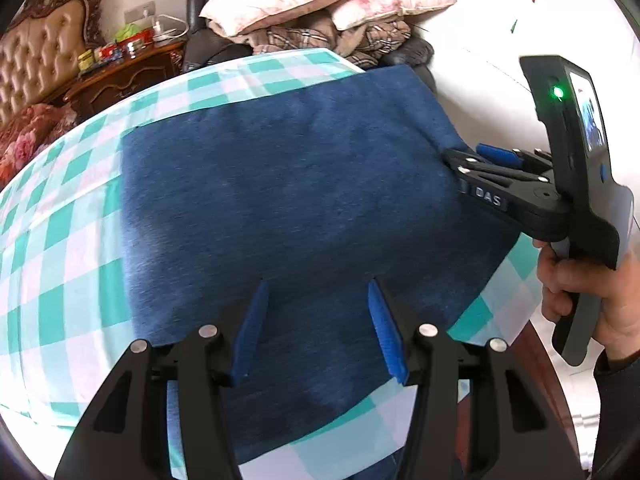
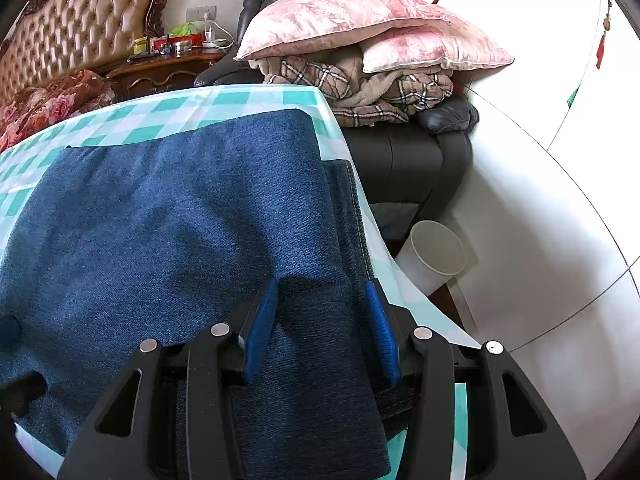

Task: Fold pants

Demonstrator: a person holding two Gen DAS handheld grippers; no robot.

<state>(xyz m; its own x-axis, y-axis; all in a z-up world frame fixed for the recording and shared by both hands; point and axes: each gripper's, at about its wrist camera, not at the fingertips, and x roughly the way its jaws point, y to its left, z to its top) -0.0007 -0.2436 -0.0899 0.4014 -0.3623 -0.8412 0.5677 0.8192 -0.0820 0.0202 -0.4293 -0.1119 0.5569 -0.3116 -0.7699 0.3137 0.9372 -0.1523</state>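
Table point(image 1: 60, 248) under a thin teal-and-white check cloth, slightly wrinkled, takes up most of both views. Pants point(image 1: 280, 184) lie flat on it: dark blue denim, folded into a broad rectangular slab with straight edges, fine woven grain and a smooth top. In the right wrist view the pants point(image 2: 160, 220) show a darker stitched layer poking out along the right side, at the table's right edge.

Behind the table: black leather armchair point(image 2: 400, 160) piled with pink floral pillows point(image 2: 360, 24) and a plaid blanket point(image 2: 380, 88); tufted tan headboard point(image 2: 80, 20) with carved dark wood frame at left; white bin point(image 2: 436, 248) on the floor below the table edge.

Right gripper point(image 2: 320, 320) points steeply down over the right end of the pants, blue ribbed pads half apart, cloth lying between them, pads not pressing on it. Seen from the left wrist camera, the right gripper point(image 1: 464, 156) has its tips at the pants' right edge, with the person's hand point(image 1: 592, 288) wrapped round the handle and a green light lit on the body.

Left gripper point(image 1: 318, 312) is tilted down over the near edge of the pants, jaws half apart, nothing gripped, denim below them.
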